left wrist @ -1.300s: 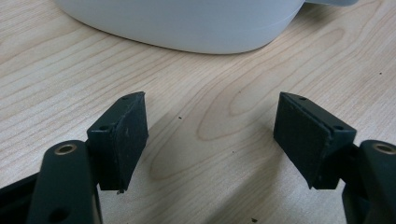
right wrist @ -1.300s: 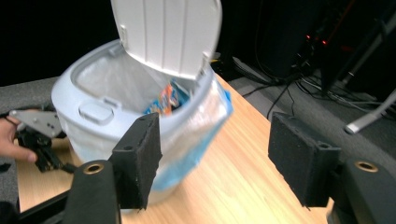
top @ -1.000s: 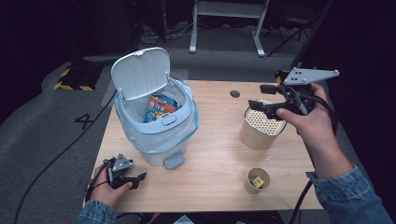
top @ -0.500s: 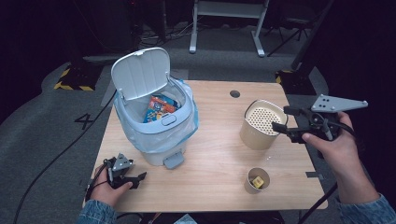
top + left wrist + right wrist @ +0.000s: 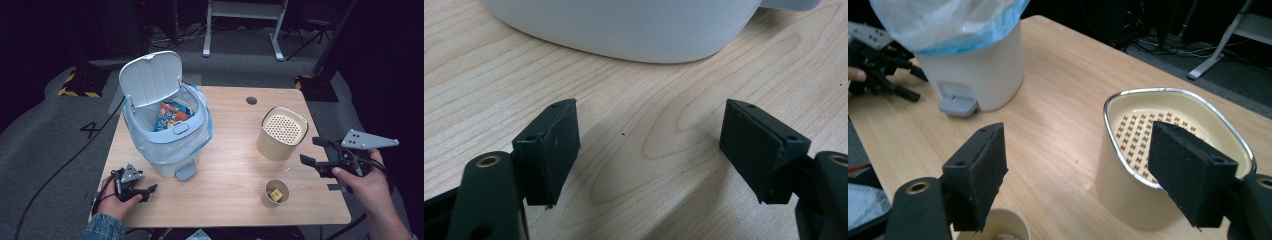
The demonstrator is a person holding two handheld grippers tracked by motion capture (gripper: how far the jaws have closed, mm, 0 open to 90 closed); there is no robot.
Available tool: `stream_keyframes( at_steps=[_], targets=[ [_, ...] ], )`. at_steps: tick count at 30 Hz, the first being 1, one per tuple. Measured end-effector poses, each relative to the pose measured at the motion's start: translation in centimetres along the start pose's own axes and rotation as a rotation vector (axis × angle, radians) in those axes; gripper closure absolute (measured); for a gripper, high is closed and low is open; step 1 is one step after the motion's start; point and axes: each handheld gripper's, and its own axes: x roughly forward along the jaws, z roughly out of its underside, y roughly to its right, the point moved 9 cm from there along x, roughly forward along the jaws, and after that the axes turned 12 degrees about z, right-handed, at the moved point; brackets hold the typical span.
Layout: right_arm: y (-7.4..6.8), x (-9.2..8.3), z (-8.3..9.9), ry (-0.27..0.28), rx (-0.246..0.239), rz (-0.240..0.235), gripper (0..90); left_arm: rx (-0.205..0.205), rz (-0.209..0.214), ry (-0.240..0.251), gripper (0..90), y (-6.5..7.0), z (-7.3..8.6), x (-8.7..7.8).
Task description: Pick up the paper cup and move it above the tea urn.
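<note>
Here the thing in hand looks to be the small paper cup (image 5: pixel 275 193) with a yellow block inside, standing near the front edge of the desk (image 5: pixel 235 172), just below and to the inside of our right gripper (image 5: pixel 316 156). In the right gripper view its rim (image 5: pixel 998 226) sits right under the near jaw. We judge it light, thin-walled and easy to crush or tip, so a gentle pinch across the upper wall, just under the rim, seems best (the loose block could rattle out if it tilts). Our right gripper is released and holds nothing, and its jaws have just been opening wider.

Just ahead of that gripper stands the tan perforated container (image 5: pixel 282 134), close enough that a jaw could knock it on the way down. Well beyond it, across the desk, the white pedal bin (image 5: pixel 167 127) has its lid up, a blue-tinted liner and a snack packet (image 5: pixel 169 116) inside. Our left gripper (image 5: pixel 141 192) rests low by the bin's base (image 5: pixel 634 30), jaws spread, nothing between them.
</note>
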Motion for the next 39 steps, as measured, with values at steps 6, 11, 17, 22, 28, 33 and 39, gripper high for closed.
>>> stream_keyframes(
  at_steps=[6, 11, 17, 22, 28, 33, 39],
  targets=[
    [-0.9, -0.2, 4.1, -0.040, -0.051, -0.048, 28.1, -0.002, 0.000, 0.001, 24.4, 0.0, 0.0, 0.1],
    [-1.2, -0.2, 7.1, -0.073, -0.038, -0.065, 25.0, -0.001, 0.001, 0.002, 24.4, 0.0, 0.0, 0.1],
    [-2.5, 0.2, 11.1, -0.116, 0.000, -0.122, 24.8, 0.000, -0.005, -0.001, 24.5, 0.0, 0.0, 0.0],
    [-3.6, 0.9, 13.3, -0.116, 0.011, -0.153, 24.8, -0.005, -0.004, -0.001, 24.5, 0.1, 0.1, 0.0],
    [-4.9, 2.6, 15.0, -0.131, -0.022, -0.175, 24.9, -0.008, -0.003, 0.001, 24.5, 0.1, 0.1, 0.0],
    [-6.4, 4.3, 15.8, -0.118, -0.036, -0.206, 24.8, -0.011, -0.002, 0.001, 24.5, 0.1, 0.1, 0.0],
    [-7.6, 6.2, 16.2, -0.116, -0.055, -0.214, 23.7, -0.012, -0.002, 0.001, 24.5, 0.1, 0.1, 0.0]
  ],
)
